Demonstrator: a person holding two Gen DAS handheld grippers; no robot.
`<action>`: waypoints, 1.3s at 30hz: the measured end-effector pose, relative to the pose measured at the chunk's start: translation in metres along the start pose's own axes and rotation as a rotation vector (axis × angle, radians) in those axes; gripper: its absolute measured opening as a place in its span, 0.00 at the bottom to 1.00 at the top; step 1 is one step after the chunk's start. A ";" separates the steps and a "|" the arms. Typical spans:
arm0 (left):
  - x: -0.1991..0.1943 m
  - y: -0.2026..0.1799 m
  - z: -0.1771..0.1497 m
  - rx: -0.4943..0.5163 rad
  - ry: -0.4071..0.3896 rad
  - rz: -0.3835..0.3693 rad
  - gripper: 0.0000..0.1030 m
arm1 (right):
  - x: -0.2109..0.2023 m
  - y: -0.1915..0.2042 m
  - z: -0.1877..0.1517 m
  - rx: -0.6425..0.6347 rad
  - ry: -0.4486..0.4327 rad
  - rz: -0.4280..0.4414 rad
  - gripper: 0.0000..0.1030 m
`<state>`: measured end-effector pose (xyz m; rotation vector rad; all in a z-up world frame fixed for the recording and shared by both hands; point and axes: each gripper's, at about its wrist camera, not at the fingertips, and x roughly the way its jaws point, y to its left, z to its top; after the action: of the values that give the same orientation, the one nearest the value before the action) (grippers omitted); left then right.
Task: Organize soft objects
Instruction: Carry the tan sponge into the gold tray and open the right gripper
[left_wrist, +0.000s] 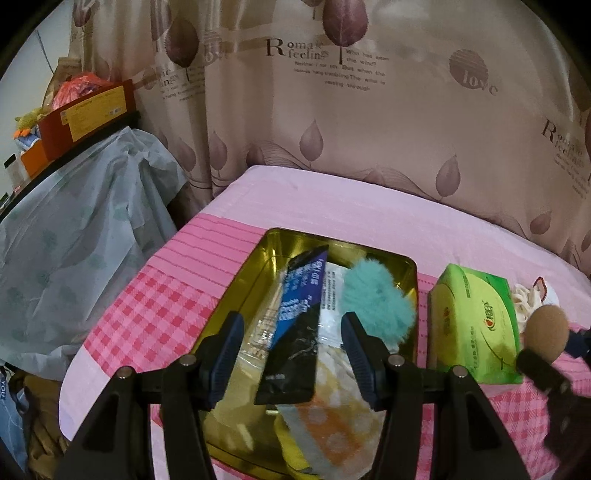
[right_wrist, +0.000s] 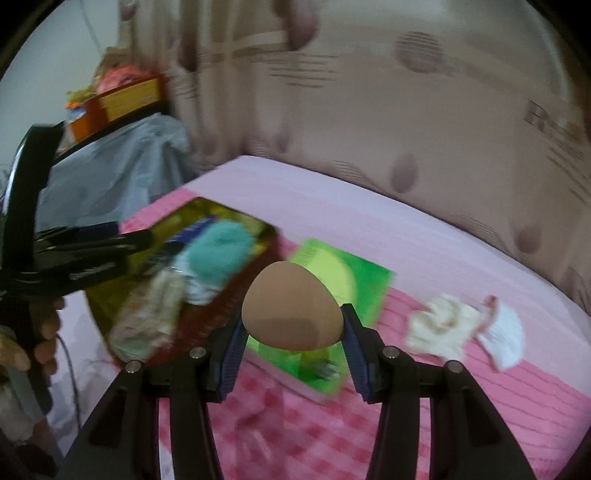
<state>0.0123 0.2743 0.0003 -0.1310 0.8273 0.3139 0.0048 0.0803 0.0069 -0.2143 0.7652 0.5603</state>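
A gold tin box (left_wrist: 408, 275) sits on the pink bed and holds a teal fluffy ball (left_wrist: 375, 299), a dark blue packet (left_wrist: 295, 317), a clear wrapper and a yellow-orange dotted cloth (left_wrist: 332, 424). My left gripper (left_wrist: 291, 354) is open and empty, hovering over the tin. My right gripper (right_wrist: 291, 332) is shut on a tan egg-shaped makeup sponge (right_wrist: 291, 304), held above the green tissue pack (right_wrist: 354, 280). The sponge also shows in the left wrist view (left_wrist: 546, 332). The tin also shows in the right wrist view (right_wrist: 207, 210), blurred.
The green tissue pack (left_wrist: 476, 325) lies right of the tin. A cream cloth item with a white tag (right_wrist: 454, 325) lies further right. A leaf-print curtain (left_wrist: 332, 110) backs the bed. A covered stand with boxes (left_wrist: 88, 110) stands at the left.
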 end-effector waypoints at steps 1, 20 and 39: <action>0.000 0.002 0.001 -0.006 -0.001 0.003 0.55 | 0.001 0.006 0.001 -0.008 0.000 0.011 0.44; 0.003 0.063 0.012 -0.131 0.004 0.079 0.55 | 0.071 0.087 0.028 -0.144 0.058 0.099 0.45; 0.005 0.059 0.011 -0.124 0.012 0.061 0.55 | 0.050 0.076 0.031 -0.107 -0.016 0.102 0.69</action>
<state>0.0043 0.3341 0.0041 -0.2235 0.8246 0.4222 0.0110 0.1754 -0.0052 -0.2707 0.7344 0.6996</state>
